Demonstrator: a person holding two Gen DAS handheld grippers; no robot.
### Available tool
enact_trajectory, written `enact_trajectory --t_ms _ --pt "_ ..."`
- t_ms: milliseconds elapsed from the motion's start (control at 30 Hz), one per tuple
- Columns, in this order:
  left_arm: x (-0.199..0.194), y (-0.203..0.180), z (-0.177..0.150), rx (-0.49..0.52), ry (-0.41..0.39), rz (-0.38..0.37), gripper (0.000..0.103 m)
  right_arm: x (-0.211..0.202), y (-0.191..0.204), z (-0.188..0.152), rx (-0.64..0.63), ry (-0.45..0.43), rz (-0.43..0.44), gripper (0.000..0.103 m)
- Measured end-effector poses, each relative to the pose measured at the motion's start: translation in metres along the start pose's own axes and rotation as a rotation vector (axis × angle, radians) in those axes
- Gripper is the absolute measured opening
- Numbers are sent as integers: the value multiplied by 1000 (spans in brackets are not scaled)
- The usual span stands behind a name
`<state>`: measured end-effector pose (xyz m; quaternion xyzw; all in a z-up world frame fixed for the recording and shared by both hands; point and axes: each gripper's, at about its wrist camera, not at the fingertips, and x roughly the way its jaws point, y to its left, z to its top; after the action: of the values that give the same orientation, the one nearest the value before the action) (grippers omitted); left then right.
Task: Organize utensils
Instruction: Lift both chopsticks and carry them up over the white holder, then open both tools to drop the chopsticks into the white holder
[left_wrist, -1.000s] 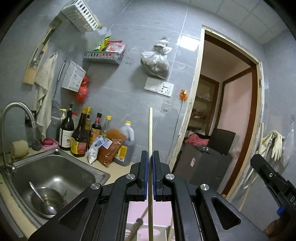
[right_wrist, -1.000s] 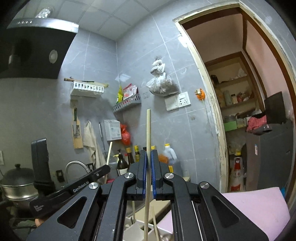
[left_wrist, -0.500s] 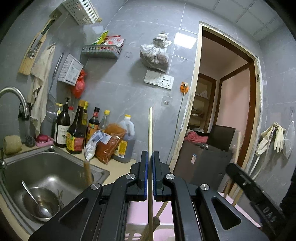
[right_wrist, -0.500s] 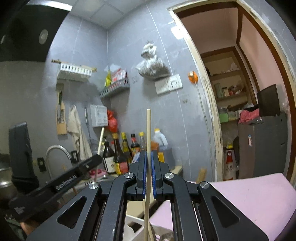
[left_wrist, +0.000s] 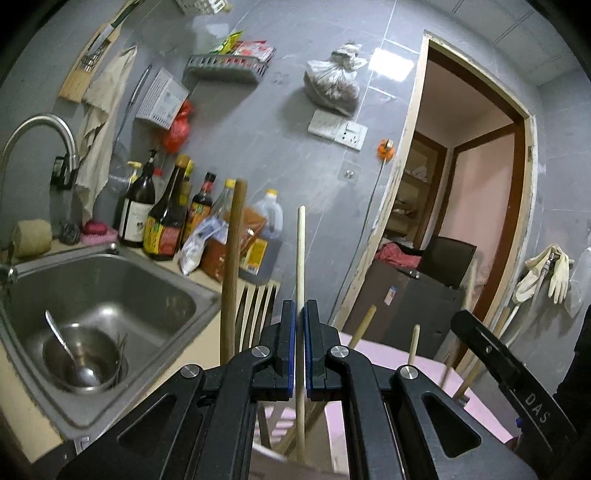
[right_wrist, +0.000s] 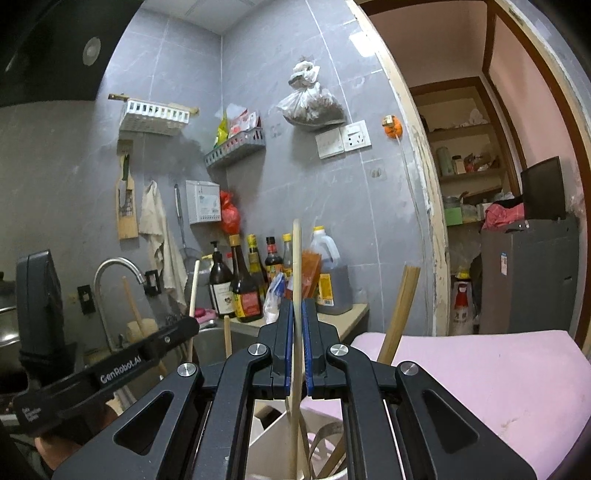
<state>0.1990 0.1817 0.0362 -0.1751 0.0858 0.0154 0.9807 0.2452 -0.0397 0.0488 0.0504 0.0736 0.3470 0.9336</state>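
Observation:
In the left wrist view my left gripper (left_wrist: 299, 321) is shut on a thin pale wooden chopstick (left_wrist: 300, 254) that stands upright, its lower end down near a white rim at the bottom edge. In the right wrist view my right gripper (right_wrist: 297, 317) is shut on a second upright chopstick (right_wrist: 296, 266), whose lower end dips into a white utensil holder (right_wrist: 271, 435). Several wooden handles stand around them: a thick one (left_wrist: 231, 273) to the left and a flat bundle (right_wrist: 400, 310) to the right. The two grippers are side by side, with one of the left one's fingers (right_wrist: 159, 343) showing.
A steel sink (left_wrist: 177, 295) on the left holds a metal bowl (left_wrist: 79, 358) with a spoon. Sauce bottles (left_wrist: 166, 221) line the grey tiled wall behind it. A pink mat (right_wrist: 480, 376) lies to the right, and a doorway (left_wrist: 472, 184) opens beyond.
Both grippers have sunk while staying shut on their chopsticks. The wooden handles and the white holder have come up into view around them. The right gripper now sits closer to the left one.

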Motion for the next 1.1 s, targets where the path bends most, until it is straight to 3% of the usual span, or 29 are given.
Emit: enact_trajectory --t_ms 200,333,500,633,867,1100 --pt "-5 -1 -5 -25 39 -9 3 -5 1 0 -10 15 5 9" --pt "-8 -5 -4 -6 67 -10 3 -11 -1 2 -7 11 8 21" --pt "-10 -10 -4 4 88 -5 4 -19 -3 2 -2 11 -8 22" --pt "-19 -19 -7 23 73 7 17 -29 -5 3 -2 11 -19 25" --pt "-29 -34 -7 42 70 -2 27 -51 -13 8 11 -5 -59 46" --pt "-47 -49 -10 69 67 -14 53 -83 -29 8 14 -7 -135 56"
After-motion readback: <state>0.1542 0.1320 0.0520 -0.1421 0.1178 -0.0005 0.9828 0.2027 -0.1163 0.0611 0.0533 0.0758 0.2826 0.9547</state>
